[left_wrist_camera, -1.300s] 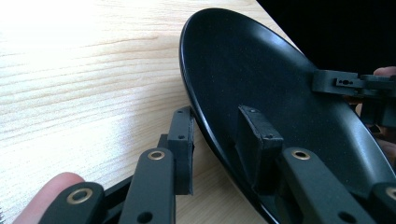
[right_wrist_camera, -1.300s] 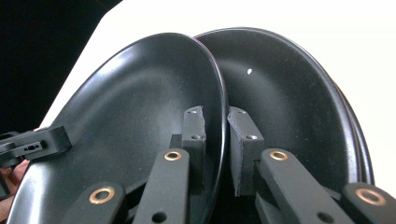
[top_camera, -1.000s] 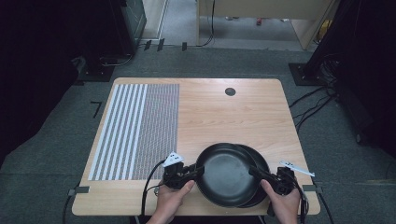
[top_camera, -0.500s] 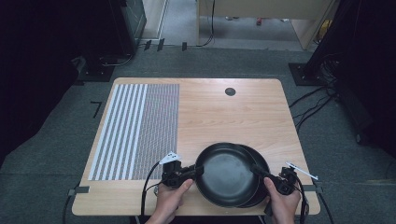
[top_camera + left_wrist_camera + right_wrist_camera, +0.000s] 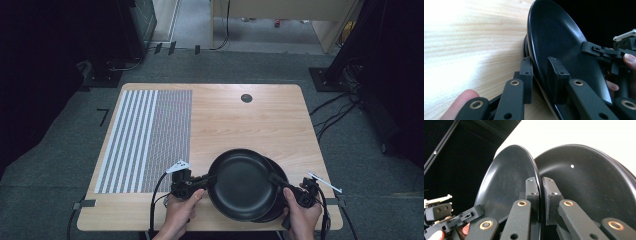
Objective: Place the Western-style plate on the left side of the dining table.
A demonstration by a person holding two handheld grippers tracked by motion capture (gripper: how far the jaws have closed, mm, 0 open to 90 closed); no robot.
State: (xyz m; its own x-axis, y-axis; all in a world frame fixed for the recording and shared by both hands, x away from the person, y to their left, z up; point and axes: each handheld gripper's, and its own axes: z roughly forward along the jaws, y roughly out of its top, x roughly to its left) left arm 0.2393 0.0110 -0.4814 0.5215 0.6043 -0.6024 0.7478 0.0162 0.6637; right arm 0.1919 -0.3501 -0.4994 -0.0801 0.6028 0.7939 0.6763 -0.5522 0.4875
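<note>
High view: we logged the upper round black metal pan (image 5: 242, 184) lying between both grippers, left gripper (image 5: 204, 180) and right gripper (image 5: 278, 181) each clenched on its opposite rims.

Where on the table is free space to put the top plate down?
Free: bare wood between the striped mat, the round hole and the far and right edges. Crowded: the near edge, where both claws grip the top plate over the lower plate.
</note>
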